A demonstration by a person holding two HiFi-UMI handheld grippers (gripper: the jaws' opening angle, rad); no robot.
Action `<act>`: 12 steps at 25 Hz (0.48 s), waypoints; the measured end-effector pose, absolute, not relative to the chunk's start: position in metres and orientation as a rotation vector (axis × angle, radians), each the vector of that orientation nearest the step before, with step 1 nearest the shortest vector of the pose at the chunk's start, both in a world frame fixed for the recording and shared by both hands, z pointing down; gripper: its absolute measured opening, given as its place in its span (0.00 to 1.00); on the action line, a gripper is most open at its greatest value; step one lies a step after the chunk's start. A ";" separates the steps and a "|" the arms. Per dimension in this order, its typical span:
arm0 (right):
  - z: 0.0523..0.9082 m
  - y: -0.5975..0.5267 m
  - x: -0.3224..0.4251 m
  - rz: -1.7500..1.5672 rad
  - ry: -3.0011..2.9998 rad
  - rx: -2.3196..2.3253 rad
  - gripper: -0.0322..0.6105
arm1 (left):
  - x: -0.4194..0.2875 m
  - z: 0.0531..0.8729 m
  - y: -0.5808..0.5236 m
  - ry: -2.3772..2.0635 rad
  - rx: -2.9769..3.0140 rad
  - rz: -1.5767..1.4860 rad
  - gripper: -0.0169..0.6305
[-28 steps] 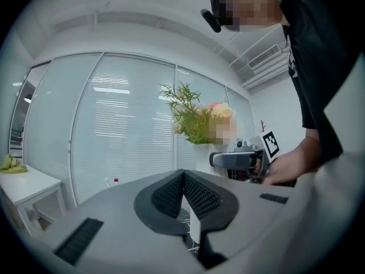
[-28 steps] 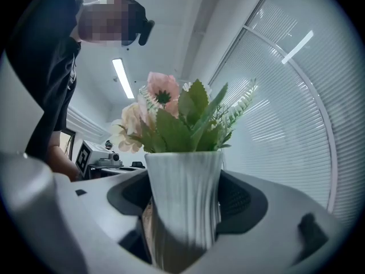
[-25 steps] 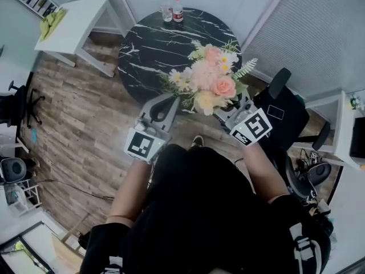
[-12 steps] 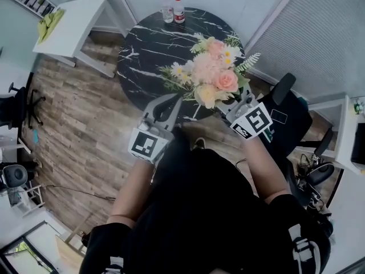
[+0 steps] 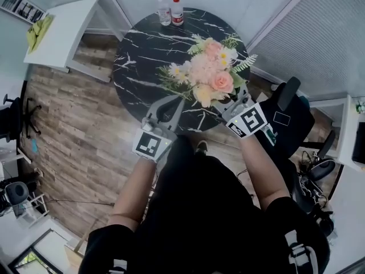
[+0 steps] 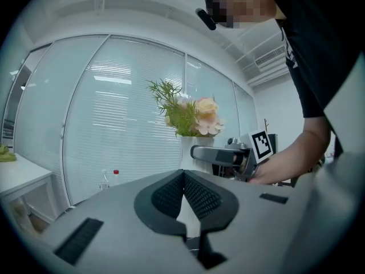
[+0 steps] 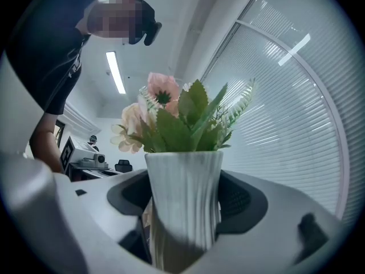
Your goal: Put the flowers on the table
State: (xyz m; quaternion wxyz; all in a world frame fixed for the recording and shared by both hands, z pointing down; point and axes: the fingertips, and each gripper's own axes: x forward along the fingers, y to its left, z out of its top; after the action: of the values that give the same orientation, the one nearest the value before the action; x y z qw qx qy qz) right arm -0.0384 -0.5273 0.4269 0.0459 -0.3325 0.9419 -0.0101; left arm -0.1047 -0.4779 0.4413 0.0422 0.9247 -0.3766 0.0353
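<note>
A bouquet of pink, peach and white flowers (image 5: 209, 73) stands in a ribbed white vase (image 7: 183, 204). My right gripper (image 5: 226, 103) is shut on the vase, which it holds over the near right part of the round black marble table (image 5: 145, 44). In the right gripper view the jaws press both sides of the vase under the flowers (image 7: 171, 124). My left gripper (image 5: 170, 101) is shut and holds nothing, at the table's near edge, left of the bouquet. From the left gripper view (image 6: 183, 174) the flowers (image 6: 188, 116) and the right gripper (image 6: 222, 154) show ahead. The vase's foot is hidden.
Two water bottles (image 5: 164, 10) (image 5: 177, 10) stand at the table's far edge. A white side table (image 5: 63, 30) with a yellow-green cloth (image 5: 35, 27) is at the upper left. A black office chair (image 5: 285, 119) stands right of me. Blinds and glass walls lie beyond.
Both grippers have moved forward toward the table. The bouquet has gone from the near edge to further over the tabletop, still in the right gripper.
</note>
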 end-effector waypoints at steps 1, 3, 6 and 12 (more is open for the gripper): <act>0.432 -0.532 -0.040 -0.035 2.875 -1.028 0.59 | -0.106 0.446 -0.483 -1.146 2.824 0.105 0.05; 0.442 -0.542 -0.042 -0.038 2.873 -1.055 0.59 | -0.109 0.456 -0.495 -1.141 2.810 0.096 0.05; 0.458 -0.560 -0.043 -0.035 2.864 -1.106 0.60 | -0.114 0.473 -0.512 -1.133 2.793 0.104 0.05; 0.491 -0.595 -0.048 -0.060 2.841 -1.197 0.59 | -0.127 0.507 -0.549 -1.146 2.763 0.121 0.05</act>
State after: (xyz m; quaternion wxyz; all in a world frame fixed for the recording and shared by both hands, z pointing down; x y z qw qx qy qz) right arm -0.0483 -0.5954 0.4914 0.0292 -0.3881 0.9209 -0.0194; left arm -0.1270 -0.5489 0.5066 0.0740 0.9203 -0.3819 0.0404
